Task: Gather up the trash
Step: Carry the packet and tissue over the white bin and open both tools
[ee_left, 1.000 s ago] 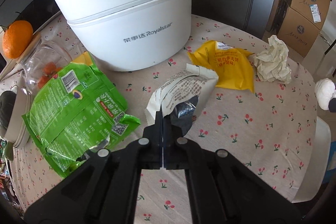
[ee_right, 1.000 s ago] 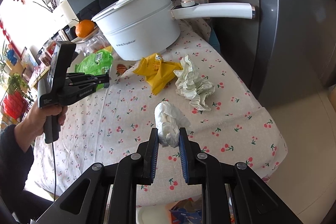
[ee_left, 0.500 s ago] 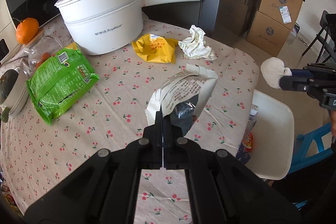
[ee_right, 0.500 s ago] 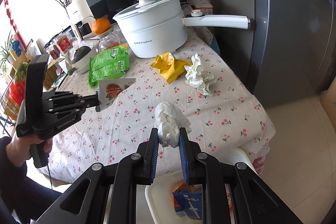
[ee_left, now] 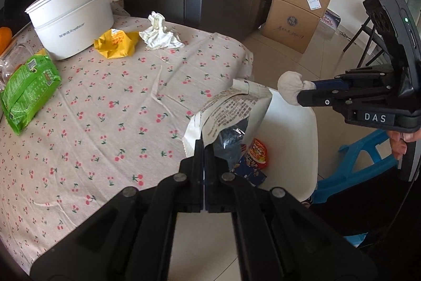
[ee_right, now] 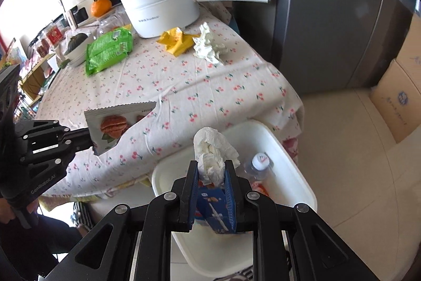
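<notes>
A white electric pot (ee_right: 160, 9) with a long handle stands at the table's twelve-o'clock end on the cherry-print tablecloth (ee_right: 200, 91). An orange (ee_right: 100, 7) sits at its nine o'clock, beside what looks like a dark squash in a bowl (ee_right: 76, 40). Cardboard boxes (ee_left: 297, 9) stack at the left view's one o'clock.

We see a counter (ee_right: 200, 96) under a cherry-print cloth. On it stand a white pot (ee_right: 160, 9), a green packet (ee_right: 109, 50), a yellow wrapper (ee_right: 176, 41) and a crumpled tissue (ee_right: 208, 45) just beside it. On the floor (ee_right: 350, 138) by its edge sits a white bin (ee_right: 286, 149).
</notes>
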Motion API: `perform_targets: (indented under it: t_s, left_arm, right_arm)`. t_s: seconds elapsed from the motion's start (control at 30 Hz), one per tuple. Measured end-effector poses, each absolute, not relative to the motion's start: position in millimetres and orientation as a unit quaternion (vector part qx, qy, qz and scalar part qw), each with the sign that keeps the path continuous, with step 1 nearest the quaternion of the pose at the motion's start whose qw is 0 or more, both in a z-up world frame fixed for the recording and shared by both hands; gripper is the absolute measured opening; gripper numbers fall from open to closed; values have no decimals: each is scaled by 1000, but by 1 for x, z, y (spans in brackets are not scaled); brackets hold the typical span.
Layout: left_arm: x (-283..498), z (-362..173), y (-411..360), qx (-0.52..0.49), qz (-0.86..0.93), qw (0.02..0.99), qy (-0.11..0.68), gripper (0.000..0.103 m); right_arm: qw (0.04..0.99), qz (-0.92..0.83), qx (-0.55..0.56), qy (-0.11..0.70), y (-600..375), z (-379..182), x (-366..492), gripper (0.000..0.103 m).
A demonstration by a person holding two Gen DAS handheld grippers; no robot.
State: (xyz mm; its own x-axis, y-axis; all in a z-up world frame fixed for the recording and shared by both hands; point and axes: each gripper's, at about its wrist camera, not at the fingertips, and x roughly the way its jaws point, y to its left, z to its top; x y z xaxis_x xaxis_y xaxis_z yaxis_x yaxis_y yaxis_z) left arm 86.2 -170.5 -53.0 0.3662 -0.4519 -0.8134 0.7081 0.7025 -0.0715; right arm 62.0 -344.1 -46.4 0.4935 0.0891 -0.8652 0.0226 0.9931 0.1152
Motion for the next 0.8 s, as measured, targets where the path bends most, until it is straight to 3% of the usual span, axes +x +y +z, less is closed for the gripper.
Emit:
perform_targets:
  t_s: [0.47, 0.67, 0.73, 0.8]
  left_arm:
    - [66, -99, -222, 197, -391, 768, 466, 1]
    - [70, -96, -212, 188, -375, 771, 480, 35]
    - [74, -93, -206, 180, -366, 776, 482, 43]
    - [78, -90, -199, 170, -356, 782, 483, 53]
  right_arm:
    - [825, -29, 101, 555, -373, -73, 45, 20]
    - [818, -33, 117, 562, -377, -77, 49, 25]
    - [818, -35, 121, 562, -378, -76, 50, 32]
    - [819, -38, 125, 559, -378, -75, 51, 46]
